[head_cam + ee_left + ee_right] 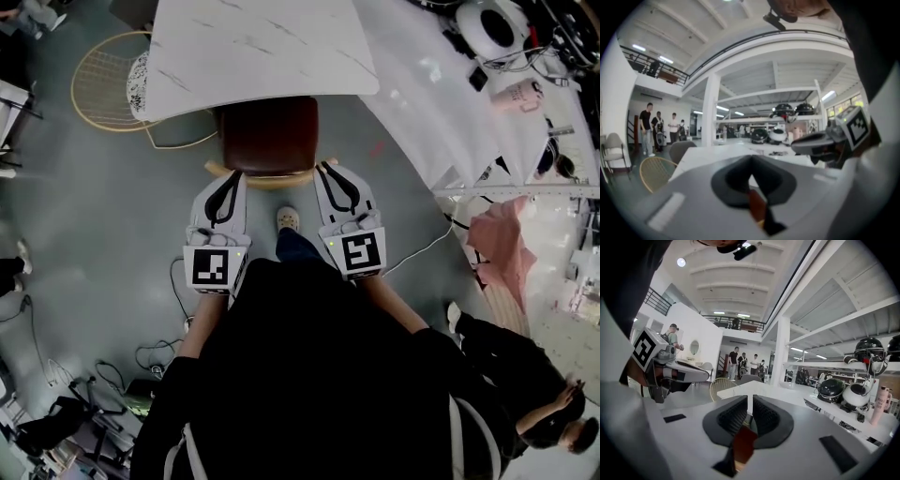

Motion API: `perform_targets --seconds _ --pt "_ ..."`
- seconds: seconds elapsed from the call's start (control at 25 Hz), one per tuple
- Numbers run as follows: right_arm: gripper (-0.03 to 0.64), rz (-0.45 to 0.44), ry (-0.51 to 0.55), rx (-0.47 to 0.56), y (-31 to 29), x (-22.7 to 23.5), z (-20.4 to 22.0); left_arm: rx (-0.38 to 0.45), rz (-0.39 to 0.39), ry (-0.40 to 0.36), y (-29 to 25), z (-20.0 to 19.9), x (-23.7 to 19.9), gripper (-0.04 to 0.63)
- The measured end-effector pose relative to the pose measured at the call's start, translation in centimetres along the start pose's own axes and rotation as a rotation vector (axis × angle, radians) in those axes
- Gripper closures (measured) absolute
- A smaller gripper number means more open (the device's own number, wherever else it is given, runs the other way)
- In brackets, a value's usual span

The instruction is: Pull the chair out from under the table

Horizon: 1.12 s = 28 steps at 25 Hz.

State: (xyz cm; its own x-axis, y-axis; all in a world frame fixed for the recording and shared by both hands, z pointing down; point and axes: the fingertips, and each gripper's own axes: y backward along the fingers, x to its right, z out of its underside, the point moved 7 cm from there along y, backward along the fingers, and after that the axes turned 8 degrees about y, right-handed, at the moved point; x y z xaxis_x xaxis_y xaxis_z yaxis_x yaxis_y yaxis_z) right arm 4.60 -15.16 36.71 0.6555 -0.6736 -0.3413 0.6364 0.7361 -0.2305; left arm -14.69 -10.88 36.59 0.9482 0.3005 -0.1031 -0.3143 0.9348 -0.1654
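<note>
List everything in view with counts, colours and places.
table: 1, white marbled, top centre
chair: 1, brown seat, pale wood frame, tucked under table's near edge
wire chair: 1, yellow, left of table
long table: 1, white, right
bottle: 1, pink, on long table
cloth: 1, pink, right edge
cables: several, on grey floor
bystander: 1, black clothes, lower right
shoe: 1, pale, between the grippers
left gripper: 1, white, shut, near chair back's left end
right gripper: 1, white, shut, near chair back's right end
</note>
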Motion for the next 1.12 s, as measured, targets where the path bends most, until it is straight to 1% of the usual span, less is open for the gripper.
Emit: perform_targets --seconds 0.08,0.24,0.36,0.44,0.52,0.64,0.76,0.92,1.0,1.08,1.12 --pt "0.592 -0.032 -0.005 -0.02 -1.5 0.6 1.0 -0.036 0.006 -0.02 -1.4 0.7 -0.6 0.586" --pt "0.592 -0.093 0.004 -0.071 -3.7 1.4 3.2 -0.114 0.006 -0.036 -3.7 2.5 -1.6 0.584" --pt "0.592 -0.144 -0.029 -0.108 -4.9 1.7 5.0 -0.19 0.008 -0.034 -4.9 4.4 -2.1 0.58" --pt "0.592 -0.172 -0.038 -0.141 -5.6 2.0 6.4 -0.237 0.007 -0.029 -5.7 5.5 -2.5 0.555" --pt "0.591 -0.2 -0.045 -0.174 -6.3 2.2 7.6 -0.274 0.002 -0.021 -6.4 6.5 -2.9 0.511" --pt "0.591 -0.256 -0.045 -0.221 -7.2 1.9 9.3 -0.324 -0.002 -0.027 -7.0 7.9 -3.6 0.5" --pt "0.591 -0.307 -0.036 -0.258 -8.1 1.4 11.0 -0.396 0.01 -0.047 -7.4 9.7 -4.4 0.469" --pt "0.588 -0.369 -0.008 -0.324 -9.0 0.9 13.2 -0.485 0.029 -0.032 -7.8 12.0 -5.0 0.454" --pt "0.572 -0.4 0.007 -0.348 -9.3 0.6 14.1 -0.526 0.046 -0.036 -8.0 13.0 -5.2 0.448" --pt "0.53 -0.431 0.018 -0.371 -9.4 0.3 14.8 -0.567 0.077 -0.044 -8.2 14.0 -5.3 0.431" --pt "0.519 -0.445 0.023 -0.383 -9.5 0.2 15.2 -0.588 0.095 -0.052 -8.3 14.5 -5.3 0.42"
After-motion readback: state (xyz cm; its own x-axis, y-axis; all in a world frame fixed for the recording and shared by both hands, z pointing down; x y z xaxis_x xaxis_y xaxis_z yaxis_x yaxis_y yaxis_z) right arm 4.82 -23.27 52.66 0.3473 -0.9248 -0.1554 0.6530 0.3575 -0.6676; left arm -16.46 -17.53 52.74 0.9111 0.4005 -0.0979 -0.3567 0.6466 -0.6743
